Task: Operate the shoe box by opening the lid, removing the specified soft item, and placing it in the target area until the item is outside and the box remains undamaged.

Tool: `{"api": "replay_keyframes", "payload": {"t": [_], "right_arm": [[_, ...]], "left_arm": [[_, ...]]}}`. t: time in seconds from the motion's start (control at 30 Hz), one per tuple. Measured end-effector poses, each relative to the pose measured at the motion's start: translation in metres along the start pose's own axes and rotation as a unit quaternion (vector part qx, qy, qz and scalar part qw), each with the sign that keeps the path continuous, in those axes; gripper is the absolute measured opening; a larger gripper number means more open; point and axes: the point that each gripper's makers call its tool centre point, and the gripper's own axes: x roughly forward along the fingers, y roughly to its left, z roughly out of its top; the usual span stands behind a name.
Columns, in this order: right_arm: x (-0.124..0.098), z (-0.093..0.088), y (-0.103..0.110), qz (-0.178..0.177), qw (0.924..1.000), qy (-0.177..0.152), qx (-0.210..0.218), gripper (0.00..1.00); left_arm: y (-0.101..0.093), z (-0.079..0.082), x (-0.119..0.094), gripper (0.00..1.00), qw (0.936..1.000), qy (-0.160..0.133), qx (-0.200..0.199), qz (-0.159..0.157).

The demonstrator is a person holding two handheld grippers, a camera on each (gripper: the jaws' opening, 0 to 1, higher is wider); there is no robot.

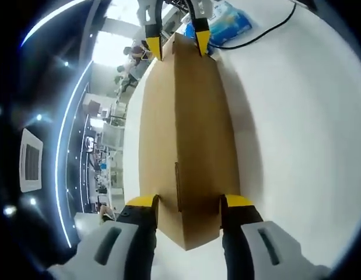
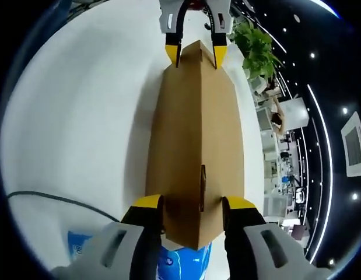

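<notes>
**Both grippers clamp the shoe box at opposite ends**

The shoe box, plain brown cardboard w/ lid closed, is held between the two grippers above the white table. In the left gripper view the left gripper has its yellow-tipped jaws pressed on both sides of the near end of the box, so they are open only as wide as the box. At the far end of the box the right gripper comes in from the top, its yellow tips touching the box corners on both sides.

The right gripper view shows the same from the other end: the right gripper grips the near end of the shoe box, and the left gripper grips the far end.

A blue plastic package lies on the table just beside the box end on the right gripper's side, and a black cable runs near it. A green plant stands past the table edge.
</notes>
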Motion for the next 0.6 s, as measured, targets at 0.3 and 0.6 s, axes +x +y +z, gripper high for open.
{"api": "replay_keyframes", "payload": {"t": [0.3,0.6], "right_arm": [[0.003,0.000,0.003,0.000,1.0000,0.000,-0.002,0.39],[0.007,0.000,0.007,-0.002,1.0000,0.002,0.006,0.39]], "left_arm": [[-0.006,-0.001,0.004,0.46,1.0000,-0.007,0.002,-0.005],[-0.013,-0.003,0.008,0.52,0.9998,-0.008,-0.010,-0.013]]}}
